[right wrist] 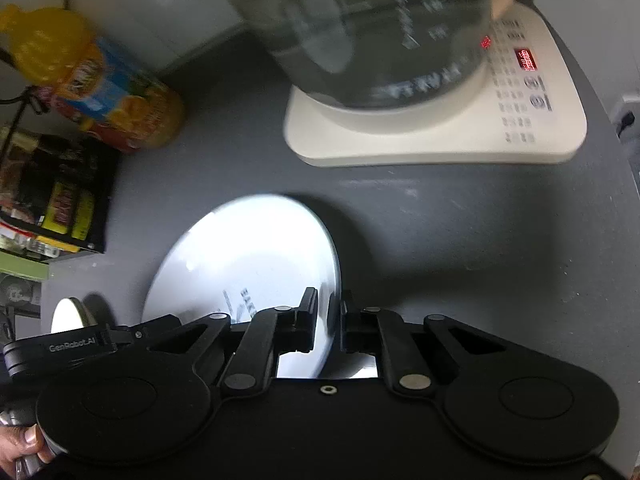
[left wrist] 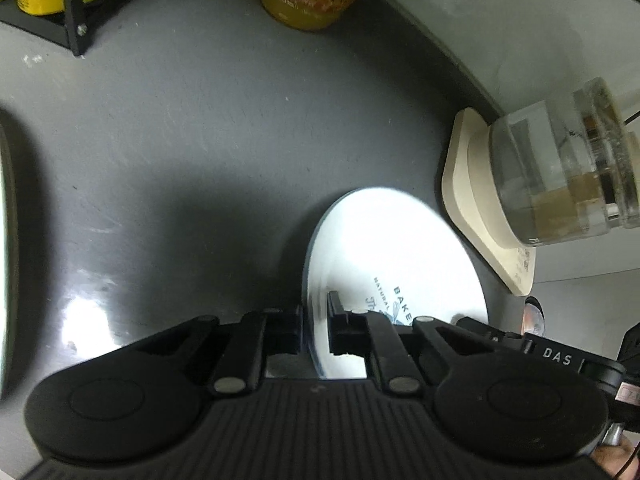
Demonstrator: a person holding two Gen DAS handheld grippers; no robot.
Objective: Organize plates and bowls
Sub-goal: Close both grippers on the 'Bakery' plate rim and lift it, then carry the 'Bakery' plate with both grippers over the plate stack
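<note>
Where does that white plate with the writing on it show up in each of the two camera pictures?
Left wrist view: the white plate is at lower centre-right, its near rim clamped in the left gripper.
Right wrist view: the white plate is at lower centre-left, its rim clamped in the right gripper.
Shared landmark: the cream kettle base carrying a glass jug, beyond the plate on the grey counter.

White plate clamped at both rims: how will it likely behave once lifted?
The white plate looks rigid, so it probably won't sag. Its glossy rim may slip between the left hand-held gripper and right hand-held gripper. Likely breakable if dropped.
</note>
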